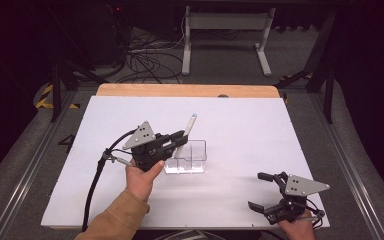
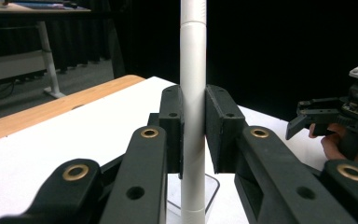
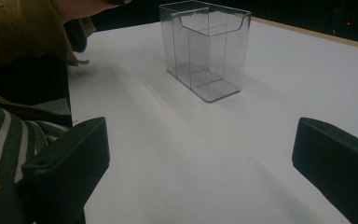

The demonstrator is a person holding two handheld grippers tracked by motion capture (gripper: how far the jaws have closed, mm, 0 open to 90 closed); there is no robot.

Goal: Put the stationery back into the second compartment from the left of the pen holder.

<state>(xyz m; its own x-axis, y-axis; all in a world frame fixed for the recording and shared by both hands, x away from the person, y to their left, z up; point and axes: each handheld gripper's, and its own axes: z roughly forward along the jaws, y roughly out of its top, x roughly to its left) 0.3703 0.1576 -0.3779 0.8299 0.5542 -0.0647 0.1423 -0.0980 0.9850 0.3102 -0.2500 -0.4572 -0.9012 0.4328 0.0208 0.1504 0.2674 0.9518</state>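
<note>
white marker (image 2: pixel 192 93), clamped upright between the two pads of the left gripper (image 1: pixel 179 139), gripped around mid-barrel with a long length standing above and a shorter length below. seen from the high view as a pale stick (image 1: pixel 186 133) leaning a little away, tip up, lower end over the near-left part of the clear box (image 1: pixel 186 159). whether the bottom end already sits inside the box or hangs just above its rim cannot be told.

likely light, stiff and smooth: a hard plastic barrel, round, so prone to swivel or slide between flat pads if squeezed off-centre. best held as now, across the plain middle of the barrel, well below the cap seam near the top, pads square to it. not fragile, but apt to roll if dropped flat on the white table (image 1: pixel 260 130).

clear box (image 3: pixel 206 49) thin-walled, see-through, open at the top, parted inside by a divider into compartments; nothing visible in either one from the right gripper view. probably light and easy to tip or shove if the marker catches a wall, so a straight drop into one compartment looks safest.

right gripper (image 1: pixel 269 192) resting at the near right corner of the table, well apart from the box, jaws wide apart with nothing between them.
</note>
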